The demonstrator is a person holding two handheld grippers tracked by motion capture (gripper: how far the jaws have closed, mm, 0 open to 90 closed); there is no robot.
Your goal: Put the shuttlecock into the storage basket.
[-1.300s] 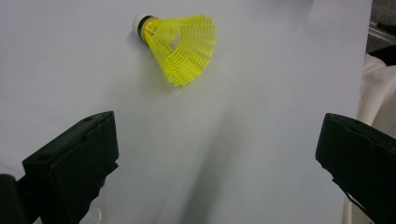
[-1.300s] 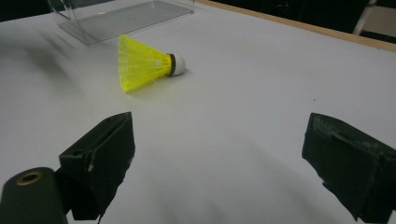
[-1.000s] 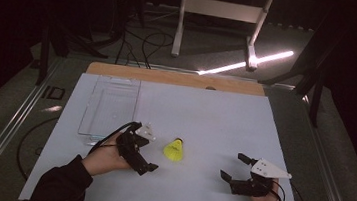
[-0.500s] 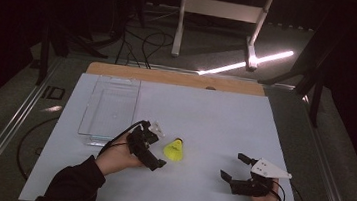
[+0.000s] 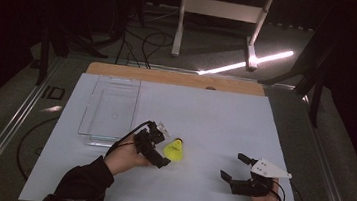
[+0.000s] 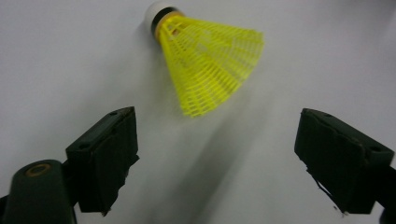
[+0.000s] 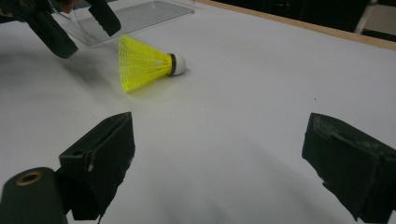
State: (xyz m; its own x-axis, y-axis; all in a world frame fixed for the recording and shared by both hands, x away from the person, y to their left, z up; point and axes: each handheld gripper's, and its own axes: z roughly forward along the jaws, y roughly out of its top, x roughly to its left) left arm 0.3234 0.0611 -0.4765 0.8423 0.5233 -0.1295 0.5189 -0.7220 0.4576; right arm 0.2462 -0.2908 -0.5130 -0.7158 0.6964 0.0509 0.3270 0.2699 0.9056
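A yellow shuttlecock (image 5: 174, 149) with a white cork lies on its side on the white mat (image 5: 214, 119). My left gripper (image 5: 162, 149) sits just left of it, jaws pointing at its skirt. In the left gripper view the shuttlecock (image 6: 210, 65) lies just beyond the tips of my left gripper (image 6: 217, 126), skirt end toward me. The jaws have just been closing a little but stand open, with nothing between them. My right gripper (image 5: 232, 166) rests open near the front right of the mat. From there my right gripper (image 7: 219, 126) looks at the shuttlecock (image 7: 144, 63) and the left gripper (image 7: 79, 28).
A clear plastic tray (image 5: 110, 111) lies at the back left of the mat, just behind my left hand, and its corner (image 7: 135, 14) appears in the right gripper view. A wooden board edge (image 5: 176, 77) runs along the mat's far side. Cables and a stand lie on the dark floor beyond.
My left hand has moved right and down toward the shuttlecock, bringing the jaws up to its skirt. The right hand and the shuttlecock have stayed put.
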